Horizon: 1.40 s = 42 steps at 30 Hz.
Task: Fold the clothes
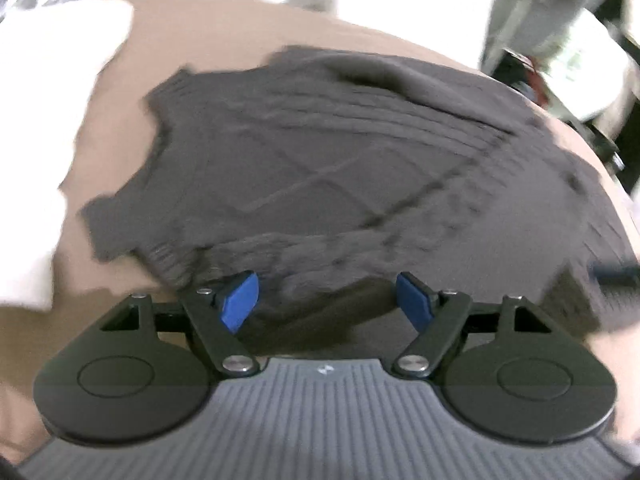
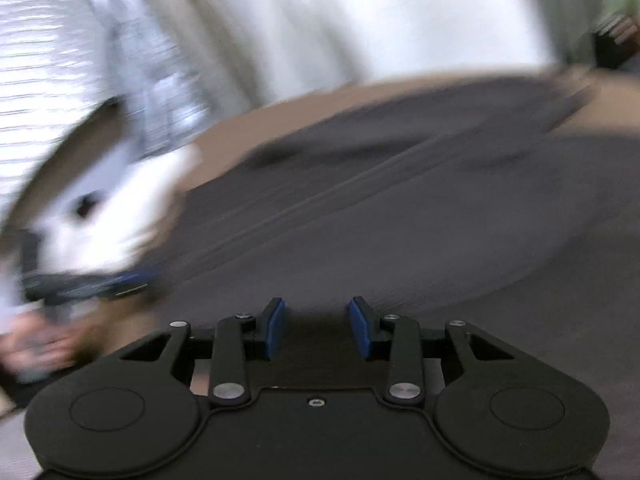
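The left gripper [image 1: 326, 300] sits closest to its camera, its blue pads [image 1: 240, 304] spread wide and released, with the near hem of a dark grey knitted sweater [image 1: 320, 168] lying between them but not pinched. The sweater is spread flat across a tan tabletop [image 1: 224, 36], covering most of its middle and reaching toward the right edge; its ribbed, diamond-patterned knit faces up. A white cloth [image 1: 52, 128] lies along the left edge. In the right wrist view, the right gripper [image 2: 316, 330] hangs over the same sweater [image 2: 400, 220], its jaws partly apart and gripping nothing. The left gripper [image 2: 92, 284] appears there as a blur at the left, beside something white [image 2: 108, 216]. Pale curtains [image 2: 320, 20] hang behind the far edge.
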Each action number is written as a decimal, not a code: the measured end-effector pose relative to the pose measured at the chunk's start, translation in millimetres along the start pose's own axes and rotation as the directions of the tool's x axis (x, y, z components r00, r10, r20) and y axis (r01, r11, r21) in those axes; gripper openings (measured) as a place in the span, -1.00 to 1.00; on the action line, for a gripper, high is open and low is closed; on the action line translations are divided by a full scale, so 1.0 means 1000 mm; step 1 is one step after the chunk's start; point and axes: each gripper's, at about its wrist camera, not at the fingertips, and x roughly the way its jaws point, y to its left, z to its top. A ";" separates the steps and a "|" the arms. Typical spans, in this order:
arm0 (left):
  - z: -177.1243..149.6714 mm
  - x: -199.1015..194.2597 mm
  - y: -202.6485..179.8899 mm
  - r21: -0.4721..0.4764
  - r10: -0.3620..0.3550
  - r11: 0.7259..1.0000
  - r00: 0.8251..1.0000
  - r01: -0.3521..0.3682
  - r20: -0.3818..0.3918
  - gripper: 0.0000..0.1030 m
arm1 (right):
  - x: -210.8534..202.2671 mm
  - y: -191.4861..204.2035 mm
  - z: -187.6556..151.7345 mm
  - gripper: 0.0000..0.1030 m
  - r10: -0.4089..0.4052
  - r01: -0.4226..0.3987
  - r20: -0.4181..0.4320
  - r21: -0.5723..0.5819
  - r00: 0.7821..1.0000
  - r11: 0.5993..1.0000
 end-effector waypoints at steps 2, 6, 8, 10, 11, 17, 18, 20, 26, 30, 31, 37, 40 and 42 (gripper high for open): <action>0.000 0.004 0.011 -0.066 0.011 0.998 1.000 -0.009 0.026 0.41 | 0.022 0.021 -0.005 -0.18 0.082 -0.087 -0.086 -0.059 0.993 0.994; -0.001 0.000 0.006 -0.042 0.043 0.998 0.998 -0.041 0.041 0.36 | 0.062 0.058 -0.022 -0.18 0.103 -0.143 -0.189 -0.213 0.977 0.966; 0.000 -0.002 0.005 -0.042 0.043 0.998 0.998 -0.041 0.047 0.37 | 0.079 0.057 -0.014 -0.18 0.162 -0.196 -0.206 -0.160 0.965 0.967; 0.001 -0.006 0.010 -0.076 0.018 0.997 0.998 -0.013 0.063 0.37 | 0.094 0.062 -0.005 -0.06 0.179 -0.213 -0.218 -0.140 0.959 0.967; 0.002 -0.007 0.013 -0.094 0.004 0.996 0.997 0.002 0.072 0.37 | 0.100 0.067 -0.002 -0.02 0.174 -0.207 -0.213 -0.146 0.961 0.967; 0.011 -0.017 0.039 -0.172 -0.046 0.983 0.992 0.066 0.117 0.40 | 0.142 0.082 -0.002 0.25 0.242 -0.299 -0.339 -0.126 0.909 0.946; 0.013 -0.020 0.048 -0.200 -0.035 0.978 0.992 0.060 0.125 0.41 | 0.143 0.085 -0.004 0.25 0.244 -0.307 -0.352 -0.134 0.904 0.942; 0.012 -0.023 0.062 -0.255 -0.032 0.965 0.991 0.064 0.130 0.41 | 0.137 0.086 -0.007 0.25 0.263 -0.329 -0.362 -0.134 0.894 0.935; 0.008 0.001 0.052 -0.186 0.080 0.979 0.996 -0.085 -0.032 0.43 | 0.136 0.078 -0.019 0.25 0.241 -0.292 -0.355 -0.095 0.903 0.952; 0.007 -0.001 0.052 -0.194 0.190 0.962 0.981 -0.194 -0.039 0.47 | 0.126 0.086 -0.019 0.27 0.253 -0.307 -0.344 -0.112 0.904 0.945; 0.008 -0.004 0.054 -0.200 0.225 0.953 0.974 -0.228 -0.033 0.47 | 0.127 0.081 -0.018 0.27 0.253 -0.306 -0.355 -0.102 0.900 0.947; 0.006 -0.011 0.074 -0.256 0.227 0.938 0.972 -0.233 -0.056 0.52 | 0.104 0.047 -0.019 0.27 0.276 -0.260 -0.257 0.094 0.926 0.961; 0.011 -0.018 0.076 -0.270 0.206 0.940 0.977 -0.211 -0.048 0.52 | 0.071 0.029 -0.033 0.27 0.274 -0.246 -0.161 0.176 0.948 0.953; 0.016 -0.029 0.067 -0.251 0.191 0.949 0.982 -0.188 -0.014 0.52 | 0.048 0.018 -0.033 0.27 0.250 -0.223 -0.133 0.185 0.959 0.957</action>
